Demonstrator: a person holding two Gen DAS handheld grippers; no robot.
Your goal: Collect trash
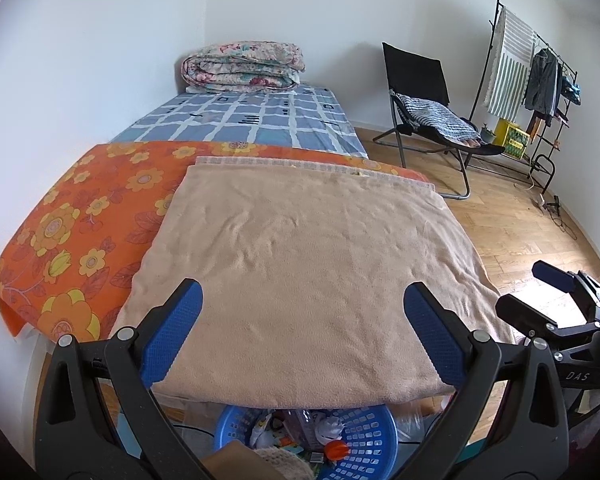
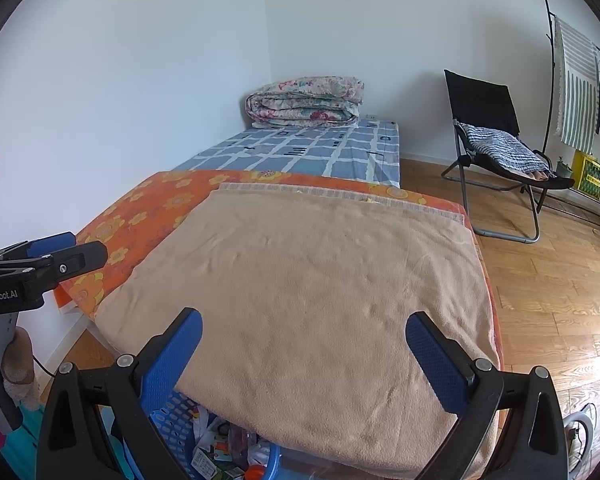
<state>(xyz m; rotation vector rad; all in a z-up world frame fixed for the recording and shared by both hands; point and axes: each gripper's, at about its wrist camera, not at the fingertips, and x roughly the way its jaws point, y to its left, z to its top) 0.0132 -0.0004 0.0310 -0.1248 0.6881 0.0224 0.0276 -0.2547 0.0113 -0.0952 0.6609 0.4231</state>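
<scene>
A blue plastic basket point(image 1: 364, 436) stands on the floor under the near end of the bed. It holds wrappers, crumpled paper and an orange cap point(image 1: 337, 449). The same basket point(image 2: 180, 420) shows at the bottom of the right wrist view. My left gripper point(image 1: 303, 334) hovers open above the tan blanket point(image 1: 300, 272), nothing between its blue pads. My right gripper point(image 2: 305, 354) is open too, over the same blanket point(image 2: 300, 300). Each gripper appears at the edge of the other's view: the right gripper point(image 1: 556, 292) and the left gripper point(image 2: 66, 250).
An orange flowered cover point(image 1: 72, 224) and a blue checked sheet point(image 1: 252, 120) cover the bed, with a folded quilt point(image 1: 244, 66) at its far end. A black folding chair point(image 1: 424, 96), a clothes rack point(image 1: 540, 76) and cables point(image 1: 556, 208) stand on the wooden floor to the right.
</scene>
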